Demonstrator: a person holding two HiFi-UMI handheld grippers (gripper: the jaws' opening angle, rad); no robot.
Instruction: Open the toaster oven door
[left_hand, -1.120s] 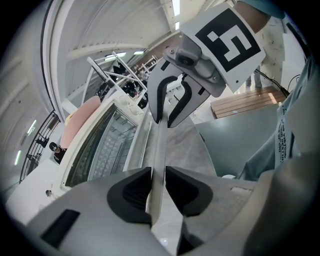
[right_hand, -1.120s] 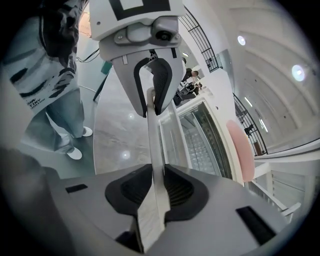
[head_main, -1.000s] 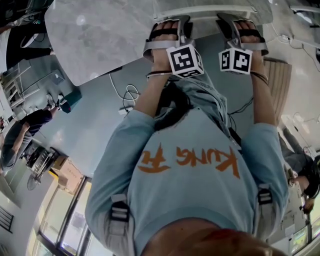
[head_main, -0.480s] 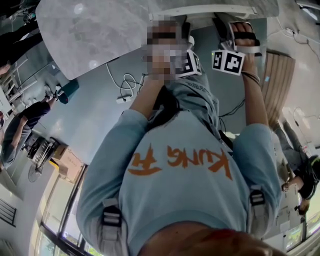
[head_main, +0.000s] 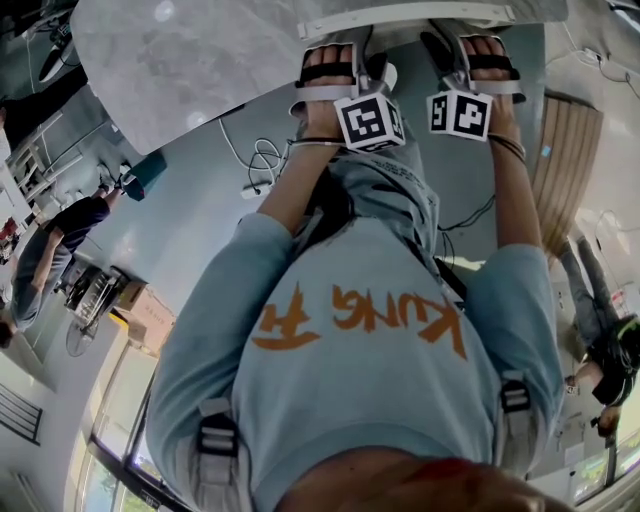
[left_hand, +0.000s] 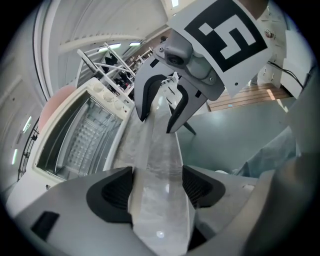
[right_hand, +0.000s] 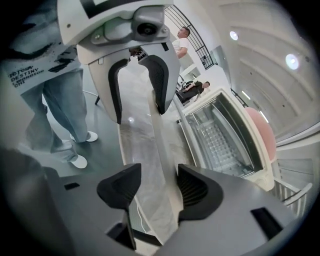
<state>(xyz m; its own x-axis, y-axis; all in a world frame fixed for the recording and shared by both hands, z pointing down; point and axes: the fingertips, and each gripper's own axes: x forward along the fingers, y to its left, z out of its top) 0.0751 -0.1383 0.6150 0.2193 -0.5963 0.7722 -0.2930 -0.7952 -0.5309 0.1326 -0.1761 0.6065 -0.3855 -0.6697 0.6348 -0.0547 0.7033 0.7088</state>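
Observation:
The white toaster oven (left_hand: 75, 135) (right_hand: 225, 135) stands on the marble table (head_main: 190, 70), with a wire rack showing behind its glass. A long pale bar (left_hand: 157, 160) (right_hand: 157, 150) along its front runs between the jaws of both grippers, which face each other. My left gripper (left_hand: 157, 187) (head_main: 340, 50) is opening, and the bar lies in the gap between its pads. My right gripper (right_hand: 157, 190) (head_main: 470, 50) is also opening, and its left pad stands off the bar. In the head view only the oven's white edge (head_main: 400, 20) shows. Whether the door is down I cannot tell.
A person (right_hand: 50, 100) in jeans stands close beside the table. Another person (head_main: 60, 240) sits off to the left. A white cable (head_main: 260, 180) lies coiled on the floor. A slatted wooden bench (head_main: 565, 150) stands to the right.
Both hands have stayed at the oven's white front edge. The head view has shifted slightly. The jaws themselves do not show in the earlier frames.

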